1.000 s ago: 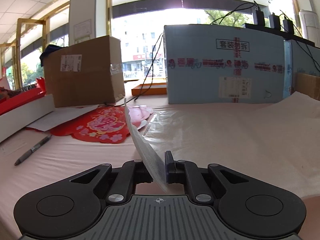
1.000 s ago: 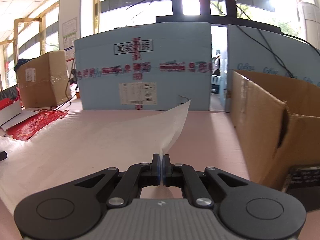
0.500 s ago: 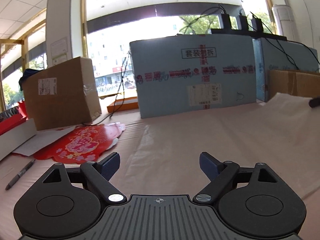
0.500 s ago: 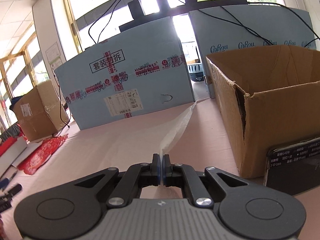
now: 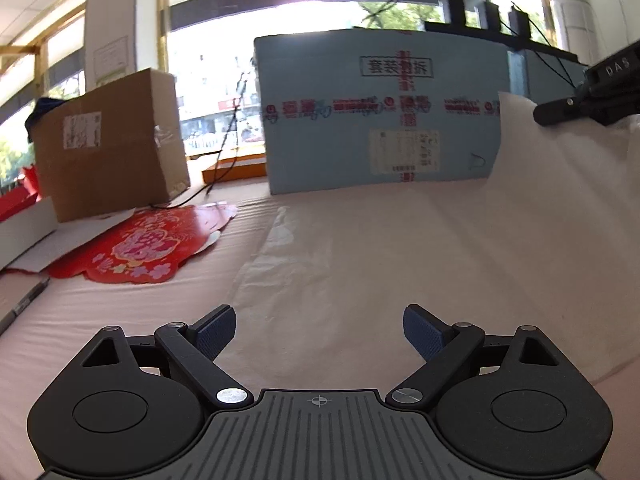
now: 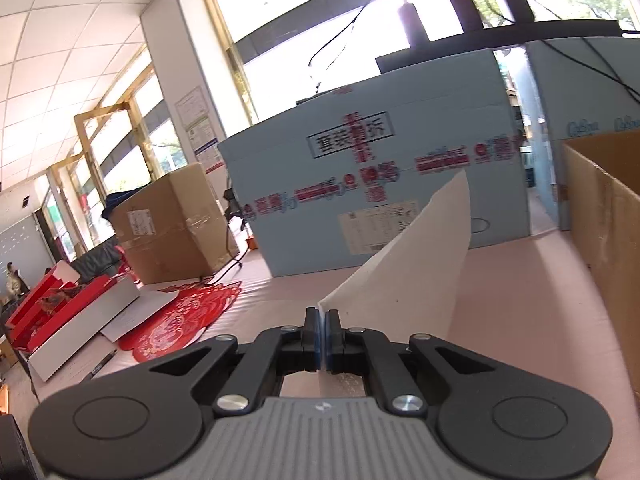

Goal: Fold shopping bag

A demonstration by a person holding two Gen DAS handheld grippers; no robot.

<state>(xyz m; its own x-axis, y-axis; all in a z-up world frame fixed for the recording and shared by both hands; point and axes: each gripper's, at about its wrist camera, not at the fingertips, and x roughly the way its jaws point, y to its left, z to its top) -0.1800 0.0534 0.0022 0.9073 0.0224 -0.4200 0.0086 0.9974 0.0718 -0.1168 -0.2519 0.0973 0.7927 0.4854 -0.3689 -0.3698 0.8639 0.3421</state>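
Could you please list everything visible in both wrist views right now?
bag: 1, white, spread on table, one corner lifted
table: 1, pink, under everything
blue box: 1, pale blue, back centre
closed carton: 1, brown, back left
open carton: 1, brown, right
paper-cut: 1, red, left of bag
pen: 1, dark, far left
tray: 1, white outside and red inside, left
left gripper: 1, black, jaws open above bag
right gripper: 1, black, jaws shut on bag corner

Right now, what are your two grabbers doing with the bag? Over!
Left gripper open, empty, over the bag. Right gripper shut on a raised bag corner. Cardboard box close on the right.
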